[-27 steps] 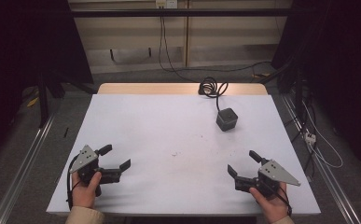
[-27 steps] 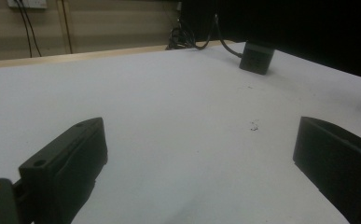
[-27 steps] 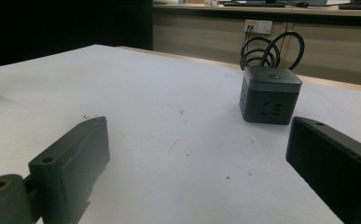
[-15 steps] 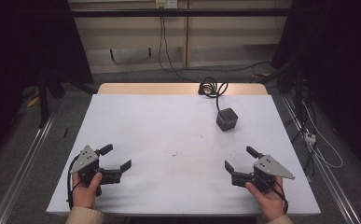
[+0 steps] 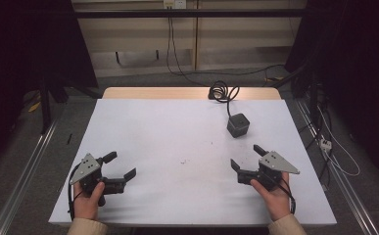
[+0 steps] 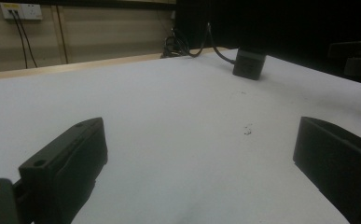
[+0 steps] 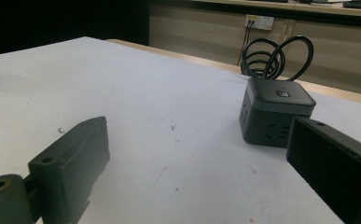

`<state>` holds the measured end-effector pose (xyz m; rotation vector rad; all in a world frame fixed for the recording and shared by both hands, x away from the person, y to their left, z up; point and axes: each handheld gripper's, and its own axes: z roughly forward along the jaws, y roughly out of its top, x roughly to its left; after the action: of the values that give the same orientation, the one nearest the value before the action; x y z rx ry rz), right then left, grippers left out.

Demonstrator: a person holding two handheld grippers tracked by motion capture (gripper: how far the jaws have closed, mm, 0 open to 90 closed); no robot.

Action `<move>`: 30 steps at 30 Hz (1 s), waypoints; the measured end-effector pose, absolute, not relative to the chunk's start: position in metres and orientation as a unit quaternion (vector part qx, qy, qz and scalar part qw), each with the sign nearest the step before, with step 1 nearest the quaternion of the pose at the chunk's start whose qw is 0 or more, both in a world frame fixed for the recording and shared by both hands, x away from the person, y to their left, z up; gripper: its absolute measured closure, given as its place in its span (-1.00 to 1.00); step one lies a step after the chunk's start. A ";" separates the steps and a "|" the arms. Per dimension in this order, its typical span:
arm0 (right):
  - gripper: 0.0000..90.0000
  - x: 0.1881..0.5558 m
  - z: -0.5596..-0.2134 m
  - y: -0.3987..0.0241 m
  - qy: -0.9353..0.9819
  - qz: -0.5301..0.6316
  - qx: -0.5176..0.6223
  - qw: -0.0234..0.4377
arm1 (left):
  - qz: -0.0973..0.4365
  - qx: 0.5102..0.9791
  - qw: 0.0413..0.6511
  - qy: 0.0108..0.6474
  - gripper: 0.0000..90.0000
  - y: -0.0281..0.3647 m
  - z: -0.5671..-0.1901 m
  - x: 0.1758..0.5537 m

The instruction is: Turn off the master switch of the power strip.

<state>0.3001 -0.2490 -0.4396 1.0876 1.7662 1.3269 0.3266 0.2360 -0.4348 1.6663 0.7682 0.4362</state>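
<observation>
Covering most of a wooden table (image 5: 128, 92), a white sheet (image 5: 177, 142) carries a few small dark marks (image 5: 183, 161). Beyond it runs a pale wall (image 5: 143, 36) with a socket (image 5: 173, 4); dark curtains (image 5: 25, 44) flank both sides. Cube (image 5: 238, 124) sits toward the far right, apart from both tools, its cord (image 5: 222, 91) coiled at the far edge. Left gripper (image 5: 118, 169) and right gripper (image 5: 246, 157): jaws spread, nothing between. Cube's socket faces are hard to make out.
</observation>
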 end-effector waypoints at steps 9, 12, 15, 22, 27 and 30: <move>-0.83 0.314 -0.436 -0.254 0.669 0.503 0.432 0.336 | 0.186 0.717 0.588 0.326 -0.94 0.235 -0.434 0.326; -0.82 0.318 -0.436 -0.257 0.673 0.495 0.436 0.336 | 0.186 0.717 0.588 0.325 -0.94 0.235 -0.434 0.326; -0.82 0.323 -0.436 -0.258 0.674 0.494 0.438 0.333 | 0.186 0.717 0.588 0.325 -0.94 0.235 -0.434 0.326; -0.80 0.335 -0.435 -0.257 0.677 0.486 0.442 0.331 | 0.184 0.715 0.592 0.324 -0.94 0.235 -0.434 0.326; -0.80 0.342 -0.435 -0.256 0.680 0.481 0.445 0.328 | 0.185 0.714 0.592 0.325 -0.94 0.235 -0.434 0.326; -0.80 0.346 -0.432 -0.256 0.679 0.483 0.445 0.328 | 0.186 0.716 0.589 0.325 -0.94 0.235 -0.434 0.326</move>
<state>0.3457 -0.2563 -0.4325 1.1661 1.7786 1.2639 0.3260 0.2347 -0.4339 1.6682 0.7577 0.4330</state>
